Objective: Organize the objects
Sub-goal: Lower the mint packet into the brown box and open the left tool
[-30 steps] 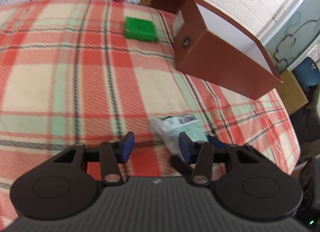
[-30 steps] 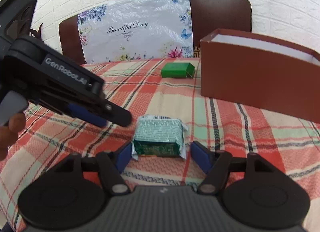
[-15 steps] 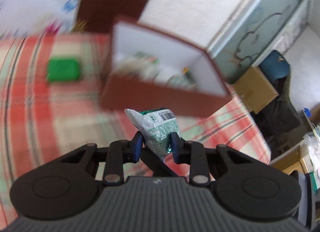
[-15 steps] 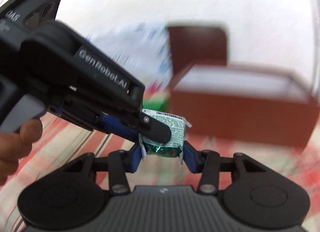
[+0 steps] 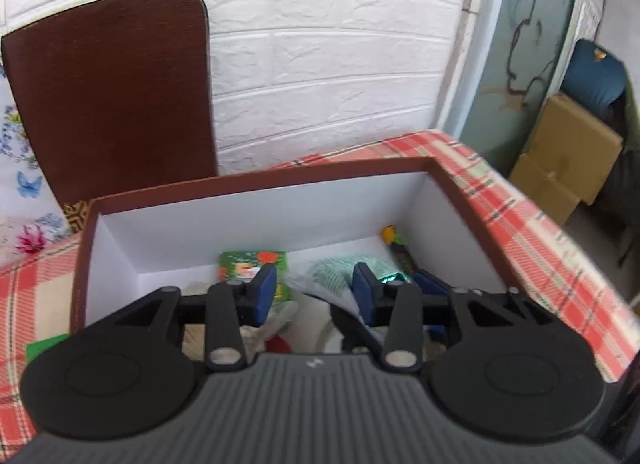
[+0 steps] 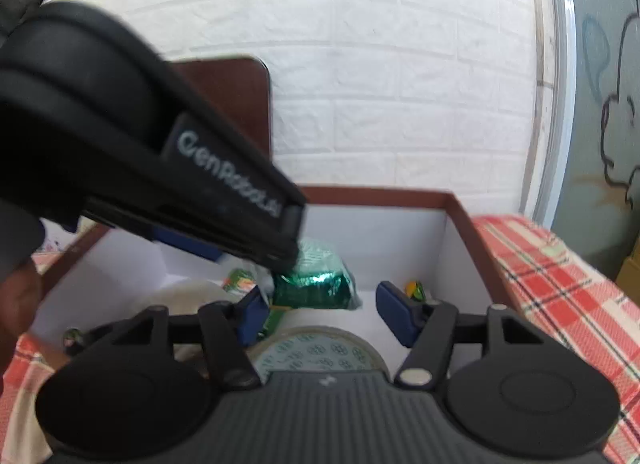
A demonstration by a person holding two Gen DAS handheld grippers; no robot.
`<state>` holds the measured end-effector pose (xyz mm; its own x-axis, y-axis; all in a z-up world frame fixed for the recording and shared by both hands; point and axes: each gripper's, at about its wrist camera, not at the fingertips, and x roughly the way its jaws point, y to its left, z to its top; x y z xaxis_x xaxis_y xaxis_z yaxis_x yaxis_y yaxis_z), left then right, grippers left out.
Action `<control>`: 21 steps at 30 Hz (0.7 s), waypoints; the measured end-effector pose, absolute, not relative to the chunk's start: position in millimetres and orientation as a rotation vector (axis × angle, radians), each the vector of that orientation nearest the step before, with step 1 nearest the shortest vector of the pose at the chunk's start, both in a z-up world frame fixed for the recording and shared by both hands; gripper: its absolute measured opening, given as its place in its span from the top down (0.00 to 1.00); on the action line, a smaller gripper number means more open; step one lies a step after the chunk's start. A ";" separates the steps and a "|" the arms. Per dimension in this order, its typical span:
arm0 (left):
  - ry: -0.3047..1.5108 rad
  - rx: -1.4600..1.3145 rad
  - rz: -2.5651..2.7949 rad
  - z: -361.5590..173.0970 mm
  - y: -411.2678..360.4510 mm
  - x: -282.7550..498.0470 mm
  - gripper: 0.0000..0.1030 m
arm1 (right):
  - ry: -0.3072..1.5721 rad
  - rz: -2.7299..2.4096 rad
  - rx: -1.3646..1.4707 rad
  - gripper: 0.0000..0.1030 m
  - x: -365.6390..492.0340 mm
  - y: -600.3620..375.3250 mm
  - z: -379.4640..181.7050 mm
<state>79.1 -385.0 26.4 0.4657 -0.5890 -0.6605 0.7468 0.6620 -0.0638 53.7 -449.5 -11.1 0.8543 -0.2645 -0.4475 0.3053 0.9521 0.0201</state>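
Observation:
A brown box [image 5: 248,183] with white inner walls stands on the plaid cloth, and both grippers hang over its open top. A green foil packet [image 6: 316,284] sits low inside it, among other items. My right gripper [image 6: 324,316] has the packet between its blue pads with its jaws opening. The right pad is well off the packet; the left pad is close beside it. My left gripper [image 5: 315,292] is opening too, and the packet [image 5: 332,276] shows just past its pads. In the right wrist view one of the left gripper's fingers [image 6: 286,252] lies across the packet's top.
Inside the box are a green and red packet [image 5: 252,268], a small orange and green item [image 5: 392,236] and a round patterned lid [image 6: 316,352]. A green box [image 5: 44,346] lies on the cloth at left. A brown chair back [image 5: 112,95] and a white brick wall stand behind.
Both grippers closed on the green packet on the cloth, lifted it and carried it right over the brown box. Their jaws have since widened and the packet sits lower in the box.

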 end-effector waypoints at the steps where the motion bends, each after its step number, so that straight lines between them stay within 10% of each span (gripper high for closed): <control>1: 0.697 0.269 -0.831 25.7 -382.9 76.2 0.57 | 0.449 -0.294 0.102 0.45 50.4 -449.7 -13.7; 21: 0.614 0.274 -0.660 41.5 -254.6 15.2 0.57 | 0.342 -0.207 0.280 0.43 -76.4 -390.1 5.1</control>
<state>15.2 -254.6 41.5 0.6232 -0.4884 -0.6108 0.6446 0.7630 0.0476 -76.4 -390.1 5.1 0.9217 -0.1523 -0.3567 0.2460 0.9406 0.2339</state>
